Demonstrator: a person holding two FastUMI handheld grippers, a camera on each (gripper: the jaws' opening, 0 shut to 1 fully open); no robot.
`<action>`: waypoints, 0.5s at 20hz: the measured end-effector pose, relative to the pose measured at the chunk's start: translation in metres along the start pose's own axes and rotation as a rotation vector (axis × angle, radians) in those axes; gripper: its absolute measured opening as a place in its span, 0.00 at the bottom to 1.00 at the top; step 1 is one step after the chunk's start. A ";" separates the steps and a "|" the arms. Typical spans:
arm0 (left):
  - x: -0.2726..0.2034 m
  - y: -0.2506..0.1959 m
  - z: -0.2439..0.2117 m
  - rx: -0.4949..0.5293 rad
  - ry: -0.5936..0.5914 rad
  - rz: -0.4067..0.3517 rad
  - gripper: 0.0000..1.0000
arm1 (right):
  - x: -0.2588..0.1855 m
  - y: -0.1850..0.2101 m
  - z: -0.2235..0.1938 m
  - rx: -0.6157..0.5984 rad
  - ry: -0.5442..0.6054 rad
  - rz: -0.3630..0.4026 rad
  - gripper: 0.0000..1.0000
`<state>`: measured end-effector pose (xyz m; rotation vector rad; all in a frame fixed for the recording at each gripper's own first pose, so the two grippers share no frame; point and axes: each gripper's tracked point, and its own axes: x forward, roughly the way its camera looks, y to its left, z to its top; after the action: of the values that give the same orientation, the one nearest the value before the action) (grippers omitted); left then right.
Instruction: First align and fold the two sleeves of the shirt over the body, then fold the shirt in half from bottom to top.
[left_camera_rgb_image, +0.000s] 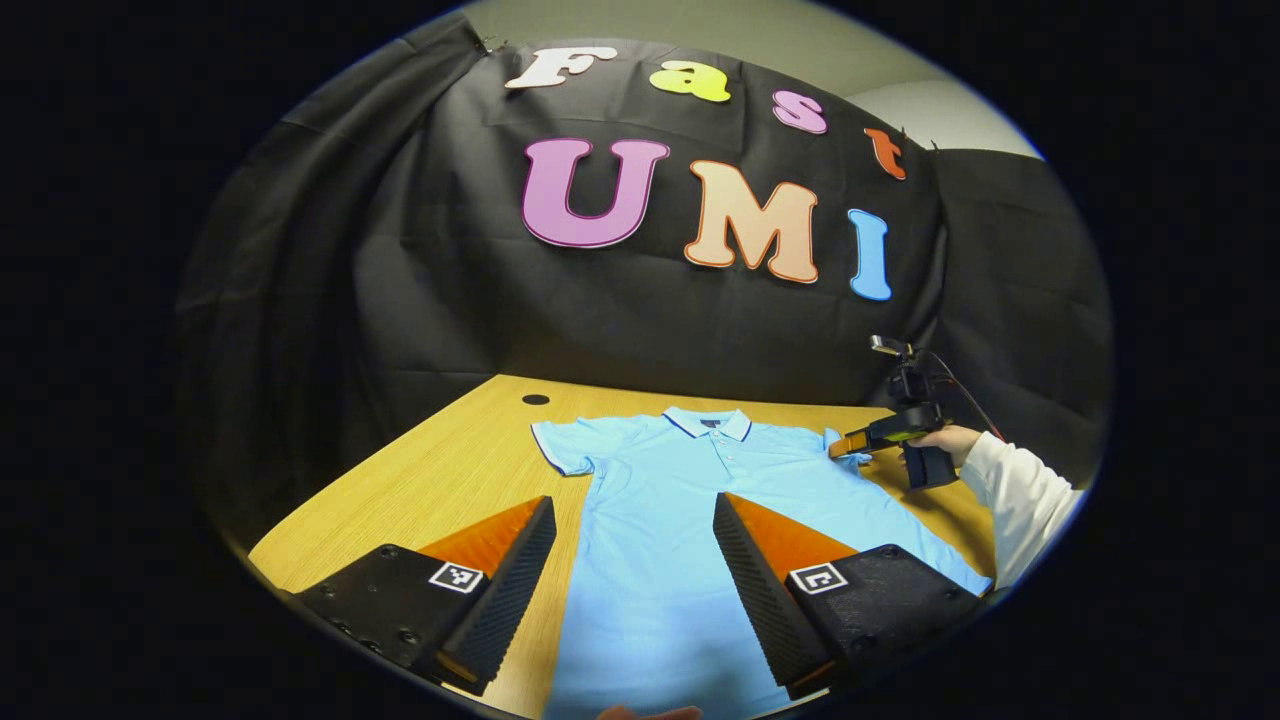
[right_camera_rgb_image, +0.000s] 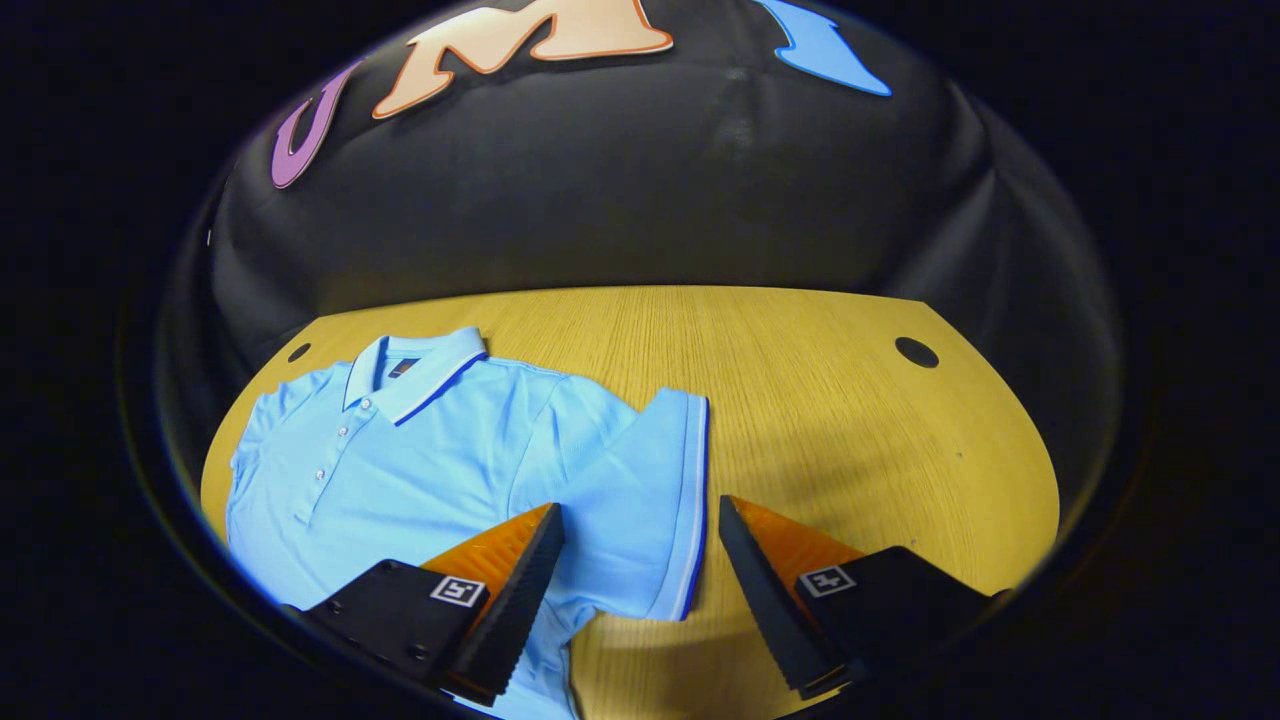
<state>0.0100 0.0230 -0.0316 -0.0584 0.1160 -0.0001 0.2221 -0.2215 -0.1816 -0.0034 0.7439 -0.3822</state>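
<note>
Still on step one, sleeves unfolded. My right gripper wide open, holding nothing, straddling cuff of right sleeve just ahead. My left gripper open, empty, above shirt body on table. Next: drop, pinch cuff, carry it inward over body.

Both grippers' jaws spread wide

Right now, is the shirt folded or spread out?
Spread out: the shirt lies flat on the table, both sleeves out sideways.
</note>
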 end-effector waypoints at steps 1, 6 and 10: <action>0.002 0.000 -0.002 -0.004 0.005 -0.002 0.94 | 0.000 0.002 0.000 0.001 -0.002 0.008 0.93; 0.004 -0.005 -0.004 -0.013 0.018 -0.012 0.94 | 0.000 0.008 -0.001 0.060 0.030 0.014 0.25; 0.004 -0.004 -0.004 -0.009 0.013 -0.010 0.94 | -0.004 0.011 -0.001 0.104 0.041 0.028 0.07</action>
<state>0.0131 0.0188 -0.0361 -0.0683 0.1286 -0.0101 0.2231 -0.2097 -0.1813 0.1131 0.7634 -0.3953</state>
